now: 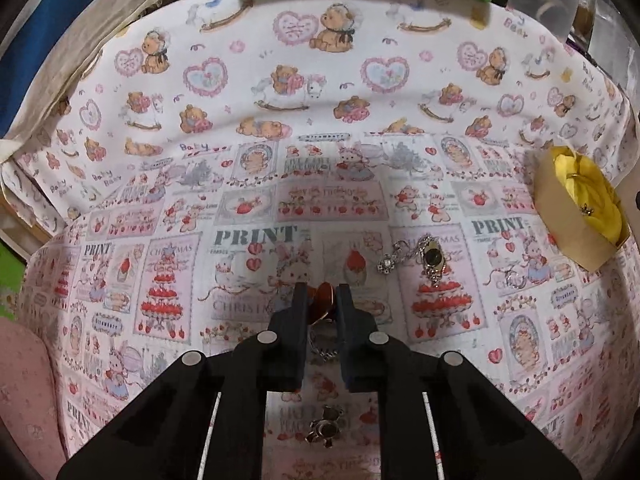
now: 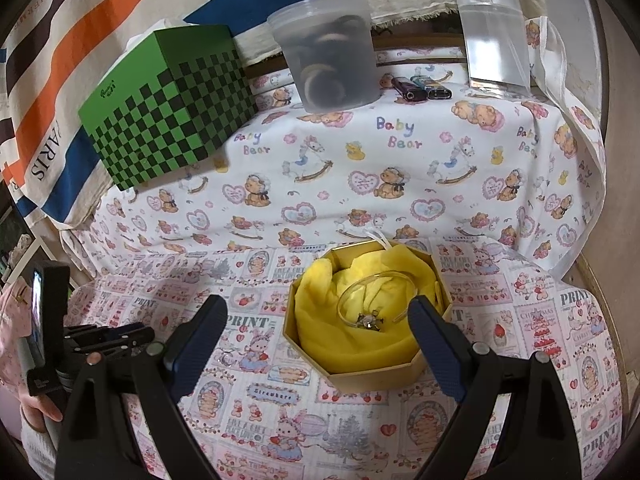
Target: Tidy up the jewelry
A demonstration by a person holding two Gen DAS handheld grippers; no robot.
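The copper-red pendant piece sits low-centre in the left wrist view, pinched between the near-closed jaws of the left gripper; its silver chain trails down-frame between the fingers, so the long axis runs roughly along the gripper's own line. Whether it's lifted off the printed cloth on the worktop can't be told. Destination, by judgement: the octagonal box w/ yellow lining, far right of that frame, well apart from the jaws, so the coming move is a carry rightward and slightly up-frame. In the right wrist view the same box lies centre-right; the right gripper has its jaws spread wide, grasping nothing, w/ the box's near left part between its fingers, a bangle and small charm already inside. Other pieces wait: a gold oval-faced watch and crystal charm just up-right of the left jaws, a bear charm below them. The left holds the piece; the right is nearer the box.
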